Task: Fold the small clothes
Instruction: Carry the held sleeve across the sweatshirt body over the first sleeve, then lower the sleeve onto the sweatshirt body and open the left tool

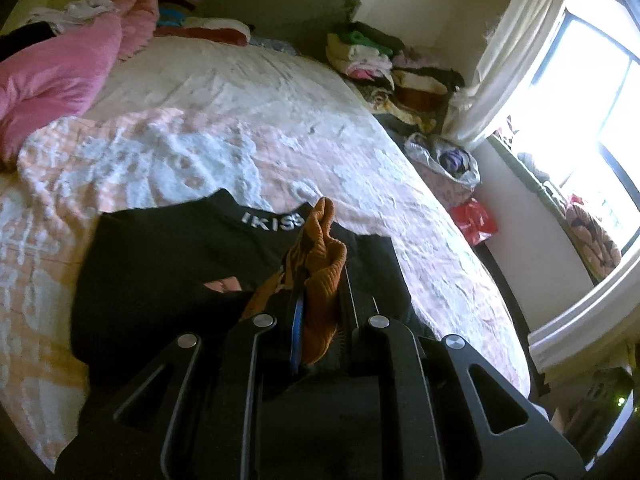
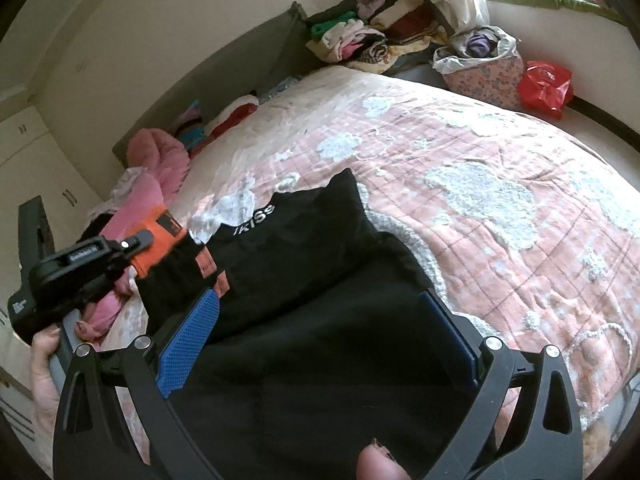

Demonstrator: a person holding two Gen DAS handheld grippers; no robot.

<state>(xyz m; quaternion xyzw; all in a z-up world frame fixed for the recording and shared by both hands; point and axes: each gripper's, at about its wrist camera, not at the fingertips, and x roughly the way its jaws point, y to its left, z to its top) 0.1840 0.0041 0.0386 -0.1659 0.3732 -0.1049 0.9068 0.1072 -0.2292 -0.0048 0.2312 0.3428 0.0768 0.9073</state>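
Note:
A black garment (image 1: 168, 256) (image 2: 304, 232) with white lettering on its band lies flat on the pink-and-white bedspread (image 1: 280, 140) (image 2: 480, 152). My left gripper (image 1: 320, 276) (image 2: 138, 242) is shut on the orange ribbed band (image 1: 324, 256) (image 2: 160, 228) of a second, black-and-orange garment (image 2: 172, 276). This garment is lifted over the left part of the flat one. My right gripper (image 2: 322, 300) stands wide open over black cloth, and its blue pads (image 2: 192, 336) are clear of it. A thumb (image 2: 376, 464) shows at the bottom edge.
A pink blanket (image 1: 52, 80) (image 2: 160, 156) is heaped at the head of the bed. Folded clothes (image 1: 368, 56) (image 2: 372, 36) are stacked beside the bed. Also there are a floral bin with a plastic bag (image 2: 480, 68), a red bag (image 1: 474, 220) (image 2: 544, 88) and a curtained window (image 1: 580, 92).

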